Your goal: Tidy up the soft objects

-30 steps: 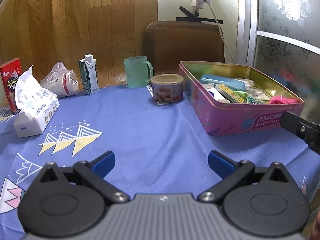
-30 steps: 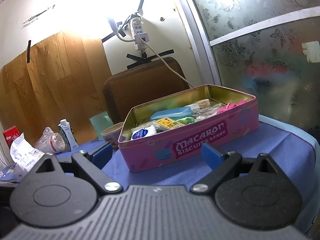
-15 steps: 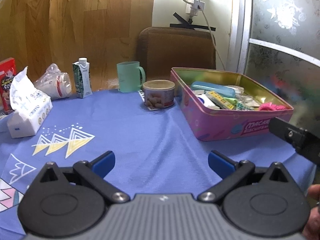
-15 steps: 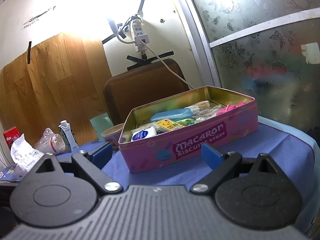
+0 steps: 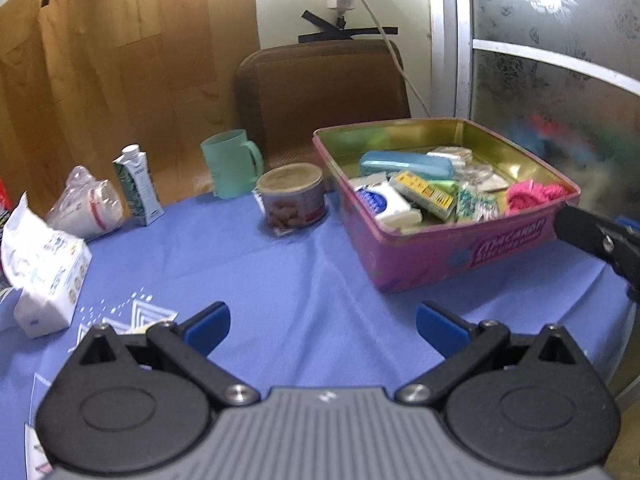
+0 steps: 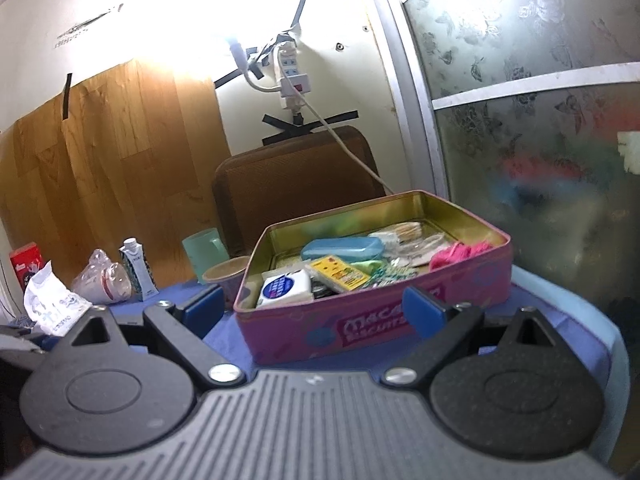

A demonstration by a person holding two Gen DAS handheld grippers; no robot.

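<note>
A pink Macaron biscuit tin (image 5: pixel 432 256) stands open on the blue tablecloth (image 5: pixel 280 264) at the right. It holds a pink knitted item (image 5: pixel 534 194), a blue case (image 5: pixel 404 164), a white tissue pack (image 5: pixel 386 202), a yellow box and small packets. The tin also shows in the right wrist view (image 6: pixel 372 328), with the pink knit (image 6: pixel 460 252) at its right end. My left gripper (image 5: pixel 322 324) is open and empty above the cloth, left of the tin. My right gripper (image 6: pixel 312 308) is open and empty just in front of the tin; one of its fingers (image 5: pixel 596 236) shows at the tin's right corner.
A round can (image 5: pixel 292 198), a green mug (image 5: pixel 232 162), a milk carton (image 5: pixel 138 184), a bagged cup (image 5: pixel 86 204) and a tissue pack (image 5: pixel 44 272) stand along the back and left. A brown chair back (image 5: pixel 320 92) is behind the table. A frosted glass door (image 5: pixel 560 80) is at the right.
Both grippers have risen, so the views look more down into the tin. The left gripper has also drifted toward the tin. Both stay open and empty.
</note>
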